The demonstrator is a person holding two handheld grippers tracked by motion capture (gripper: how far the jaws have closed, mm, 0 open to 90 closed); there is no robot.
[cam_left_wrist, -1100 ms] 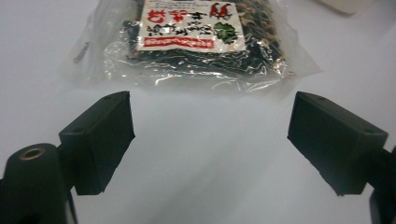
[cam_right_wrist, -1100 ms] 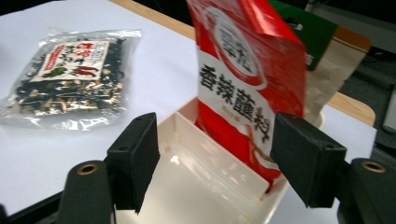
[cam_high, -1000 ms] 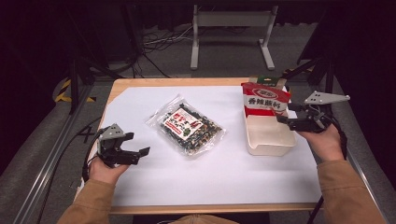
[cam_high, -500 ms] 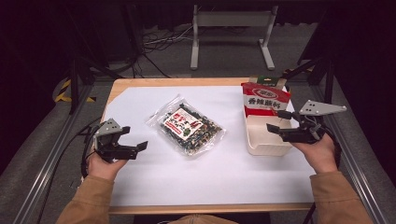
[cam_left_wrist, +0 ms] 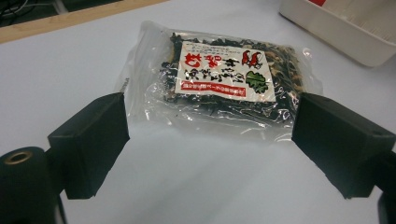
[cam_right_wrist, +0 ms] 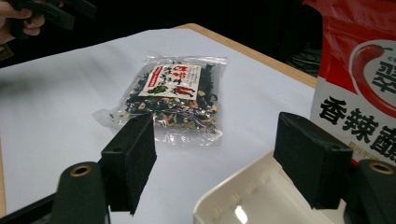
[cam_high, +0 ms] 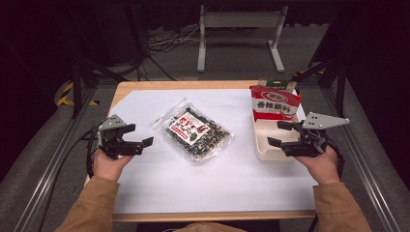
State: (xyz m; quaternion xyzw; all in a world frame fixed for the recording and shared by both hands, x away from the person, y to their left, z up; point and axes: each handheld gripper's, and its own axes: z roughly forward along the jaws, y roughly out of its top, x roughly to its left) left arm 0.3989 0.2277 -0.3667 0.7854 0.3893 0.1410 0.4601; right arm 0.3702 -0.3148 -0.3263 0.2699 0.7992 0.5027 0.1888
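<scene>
I have drawn my right gripper [cam_high: 282, 134] nearer over the tray [cam_high: 263, 152]; both grippers gape empty, left gripper [cam_high: 139, 136] facing the packet [cam_high: 192, 130].

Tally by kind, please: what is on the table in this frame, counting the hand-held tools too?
Clear snack bags: 1, the dark seaweed mix bag
Red and white pouches: 1, the red pouch standing in the tray
White trays: 1, the white tray
Tools: 2, the left tool and the right tool, both open
Total: 5
</scene>
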